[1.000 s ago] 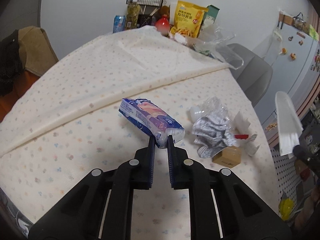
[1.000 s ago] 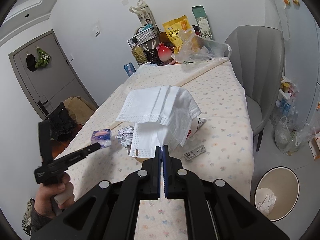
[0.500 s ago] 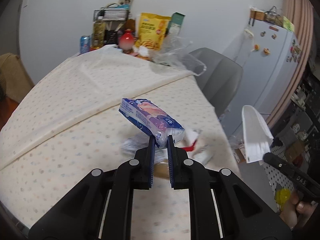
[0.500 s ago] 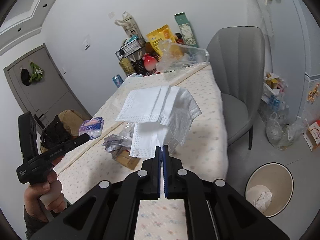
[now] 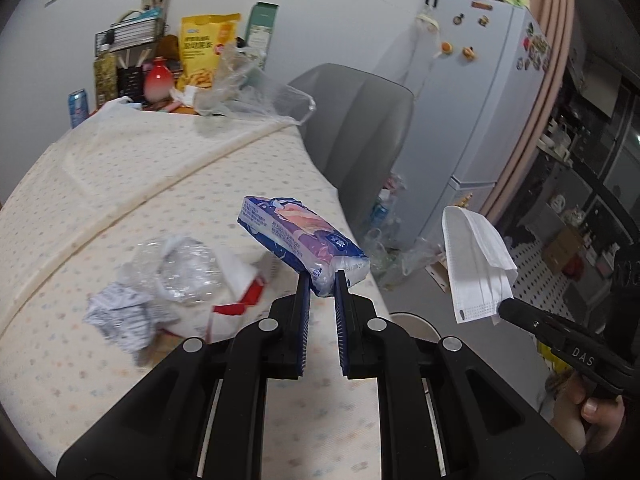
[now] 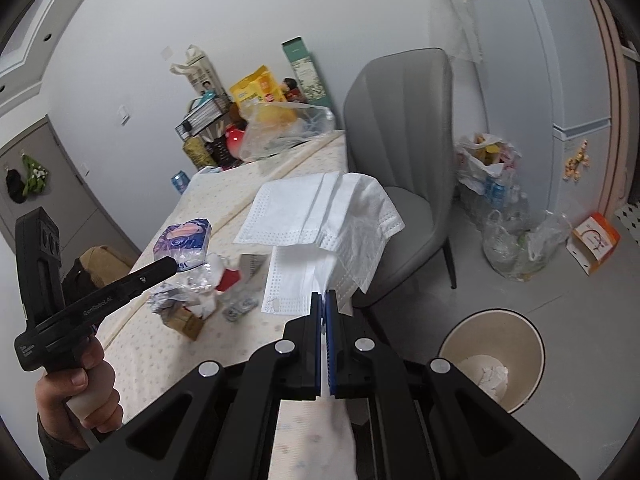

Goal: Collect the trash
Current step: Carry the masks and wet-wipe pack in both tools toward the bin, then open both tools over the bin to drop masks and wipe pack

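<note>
The left gripper (image 5: 321,278), clamped on the blue tissue pack (image 5: 302,243), has swung off the table (image 5: 100,184) toward its edge. The right gripper (image 6: 323,297), pinching the white face masks (image 6: 320,224), has come nearer the bin (image 6: 494,354). Both look bound for dropping; the crumpled wrappers (image 5: 160,280) remain.

Below and right of your right claw (image 6: 323,294), open floor leads to the waste bin (image 6: 494,354), its mouth unblocked. A grey chair (image 6: 400,152) stands just ahead by the table (image 6: 256,320) edge. Left of your left claw (image 5: 321,278), crumpled wrappers (image 5: 160,284) crowd the table.
</note>
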### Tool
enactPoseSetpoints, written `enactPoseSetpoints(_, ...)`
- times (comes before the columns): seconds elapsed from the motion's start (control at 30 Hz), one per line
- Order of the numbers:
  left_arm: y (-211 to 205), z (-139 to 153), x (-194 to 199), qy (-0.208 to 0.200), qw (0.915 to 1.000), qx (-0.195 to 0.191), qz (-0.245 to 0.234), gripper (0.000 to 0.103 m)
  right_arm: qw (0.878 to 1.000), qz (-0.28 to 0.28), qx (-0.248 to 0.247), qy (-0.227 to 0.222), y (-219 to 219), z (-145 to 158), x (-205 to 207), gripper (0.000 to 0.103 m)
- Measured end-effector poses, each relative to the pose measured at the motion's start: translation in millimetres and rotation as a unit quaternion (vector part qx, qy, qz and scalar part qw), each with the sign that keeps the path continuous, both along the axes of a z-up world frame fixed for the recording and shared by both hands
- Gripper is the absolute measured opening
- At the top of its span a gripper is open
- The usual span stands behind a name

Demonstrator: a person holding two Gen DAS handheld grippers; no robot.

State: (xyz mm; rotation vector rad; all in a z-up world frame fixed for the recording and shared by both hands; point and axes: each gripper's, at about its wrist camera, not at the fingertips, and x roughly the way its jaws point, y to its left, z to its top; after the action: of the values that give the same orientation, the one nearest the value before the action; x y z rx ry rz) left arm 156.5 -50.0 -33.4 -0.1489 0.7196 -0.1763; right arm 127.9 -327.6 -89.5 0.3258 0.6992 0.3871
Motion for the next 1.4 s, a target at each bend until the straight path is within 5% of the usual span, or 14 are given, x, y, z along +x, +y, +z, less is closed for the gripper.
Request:
enactPoseSetpoints(0.87,-124,-59,63,0.08,0.9914,0.04,-0.095,0.012,0.99,-0.1,0.027,0.094,-104,-94,40,0.007)
enactPoseSetpoints(0.93,-130,-62,65,0.085,0.9904,0.043,-0.101,0.012,0.987,-0.109,0.041,0.109,-113,-105,44,0.019)
enactPoseSetpoints(0.97,-135,-64,66,0.087,0.9898,0.045,-0.104,0.012,0.985,-0.12,0.044,0.115,-120,-112,44,0.043)
enactPoseSetpoints(1.0,-138,-65,67,0.088,0.9893,0.046,-0.106,0.012,0.984,-0.128,0.044,0.116,-122,-115,44,0.056)
enactPoseSetpoints(1.4,-196,-83,78,0.114,0.9786,0.069,-0.157,0.012,0.972,-0.185,0.067,0.125,-173,-133,26,0.059)
